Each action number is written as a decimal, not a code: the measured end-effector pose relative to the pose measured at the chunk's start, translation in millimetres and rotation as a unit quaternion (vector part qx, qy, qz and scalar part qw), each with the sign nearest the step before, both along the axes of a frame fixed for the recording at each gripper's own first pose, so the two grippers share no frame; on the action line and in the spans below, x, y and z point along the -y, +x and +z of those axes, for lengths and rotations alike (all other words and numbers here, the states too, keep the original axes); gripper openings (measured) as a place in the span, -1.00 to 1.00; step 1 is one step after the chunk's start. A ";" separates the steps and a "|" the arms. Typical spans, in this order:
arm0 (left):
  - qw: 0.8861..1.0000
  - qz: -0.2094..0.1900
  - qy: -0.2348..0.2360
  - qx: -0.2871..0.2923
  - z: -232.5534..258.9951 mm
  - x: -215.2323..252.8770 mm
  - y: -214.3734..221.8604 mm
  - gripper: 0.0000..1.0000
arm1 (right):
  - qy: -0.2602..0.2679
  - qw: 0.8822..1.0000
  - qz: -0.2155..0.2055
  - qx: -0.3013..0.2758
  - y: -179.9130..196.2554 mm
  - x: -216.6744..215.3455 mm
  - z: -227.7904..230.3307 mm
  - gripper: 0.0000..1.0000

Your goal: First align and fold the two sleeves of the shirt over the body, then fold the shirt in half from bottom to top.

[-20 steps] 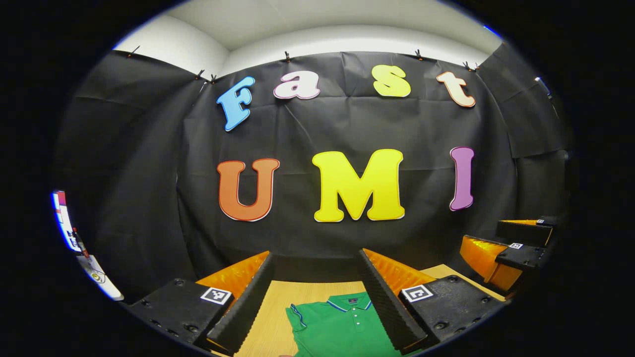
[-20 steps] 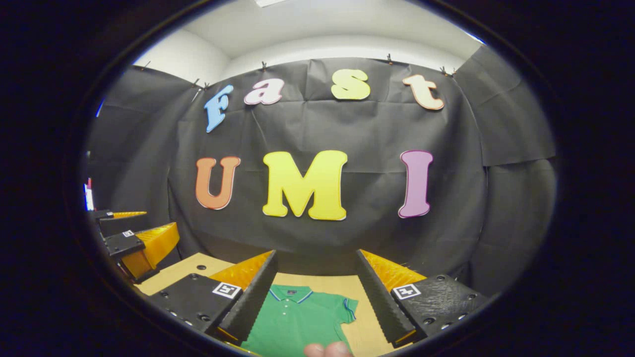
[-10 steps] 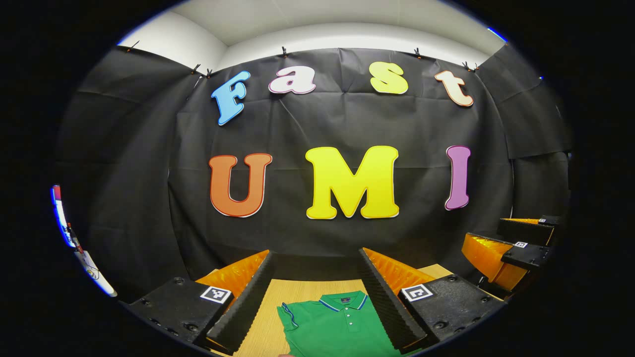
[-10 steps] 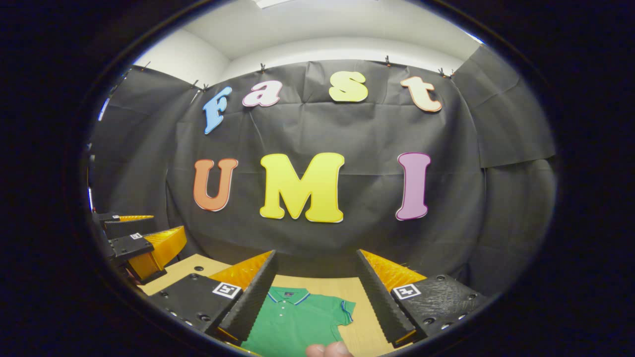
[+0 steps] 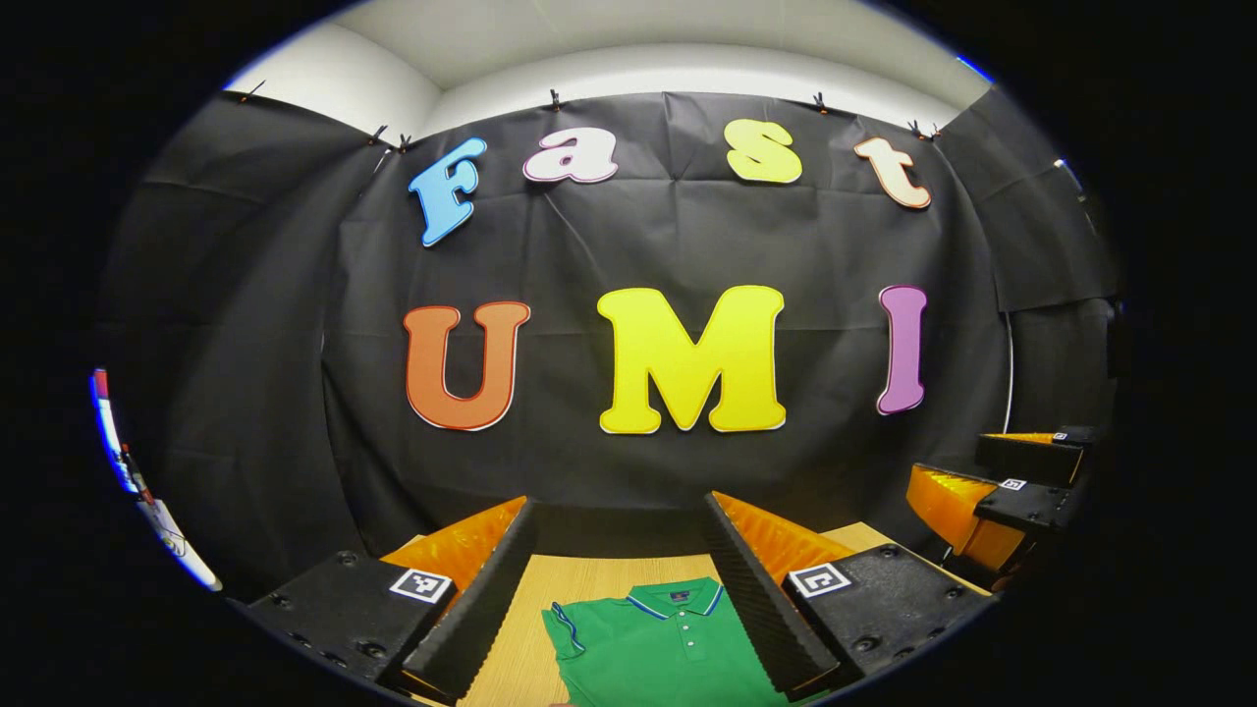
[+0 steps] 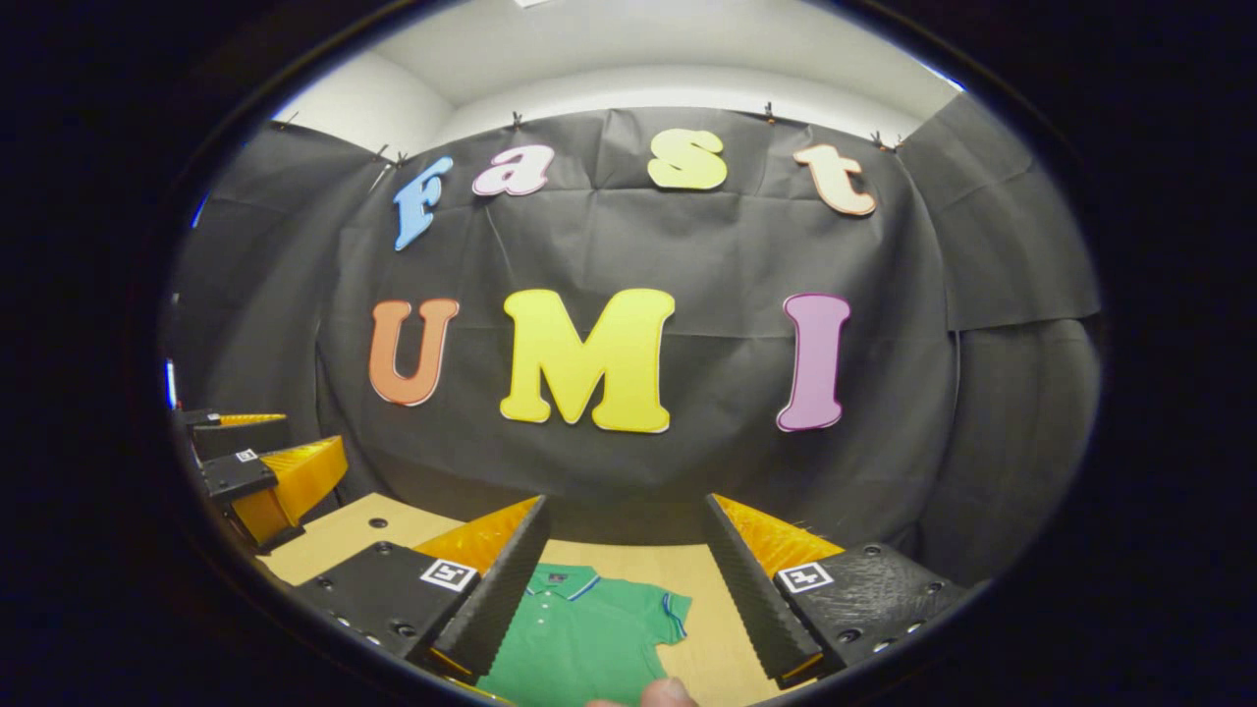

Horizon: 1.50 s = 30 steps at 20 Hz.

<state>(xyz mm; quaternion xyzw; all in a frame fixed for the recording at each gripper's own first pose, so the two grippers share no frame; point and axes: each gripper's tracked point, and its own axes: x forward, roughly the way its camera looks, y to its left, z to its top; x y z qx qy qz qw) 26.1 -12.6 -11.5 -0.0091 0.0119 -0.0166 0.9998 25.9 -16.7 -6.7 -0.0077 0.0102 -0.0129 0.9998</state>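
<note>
In the left gripper view, the left gripper (image 5: pixel 619 511) is held above the table (image 5: pixel 550 579) with its jaws spread wide and nothing between them. Below the gap and nearer than the fingertips lies the shirt (image 5: pixel 663 653), a green polo flat on the wood, collar toward the far wall. Its collar (image 5: pixel 673 599) has a thin blue-and-white edge, a row of small white buttons runs down the placket, and a small dark tag sits inside the neck, too small to read. One short sleeve (image 5: pixel 562 628) spreads out to the left, not folded over the body. The shirt sits well clear of both fingers; no part of it is gripped. Each finger carries a square black-and-white marker.

In the right gripper view, the right gripper (image 6: pixel 624 511) is likewise wide open and holds nothing, above the same table (image 6: pixel 344 535). The shirt (image 6: pixel 579 648) lies below the gap, slightly toward the left finger, with its other sleeve (image 6: pixel 668 614) spread out to the right. A fingertip (image 6: pixel 668 692) of the person shows at the bottom edge.

Farther off, the right gripper (image 5: pixel 967 476) appears at the right of the left gripper view, and the left gripper (image 6: pixel 280 447) at the left of the right gripper view, both open, apart from the shirt. Behind all stands the black cloth wall (image 5: pixel 245 393).
</note>
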 end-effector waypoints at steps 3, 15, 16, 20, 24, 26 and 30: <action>1.000 0.005 -0.003 -0.004 -3.6 -0.1 4.0 1.00 | 0.001 1.000 0.007 -0.007 8.7 0.1 -4.7 0.89; 1.000 0.021 -0.005 -0.011 -11.8 10.2 30.0 1.00 | -0.003 0.994 0.015 -0.110 65.6 53.5 -100.4 0.90; 1.000 0.023 -0.004 -0.012 -14.3 11.4 33.8 1.00 | -0.005 0.992 0.013 -0.126 73.5 60.7 -117.5 0.91; 0.999 0.039 0.006 -0.013 -19.3 10.9 50.0 1.00 | -0.016 0.979 0.035 -0.198 101.5 78.0 -192.3 0.91; 0.998 0.054 0.007 -0.022 -29.1 16.1 64.4 1.00 | -0.010 0.966 0.051 -0.251 131.4 91.3 -248.7 0.91; 0.997 0.063 0.014 -0.031 -34.4 17.4 68.9 1.00 | -0.008 0.961 0.050 -0.271 145.4 98.0 -273.3 0.92; 0.996 0.076 0.022 -0.044 -42.0 22.1 76.1 1.00 | -0.009 0.950 0.055 -0.307 174.7 104.9 -319.7 0.94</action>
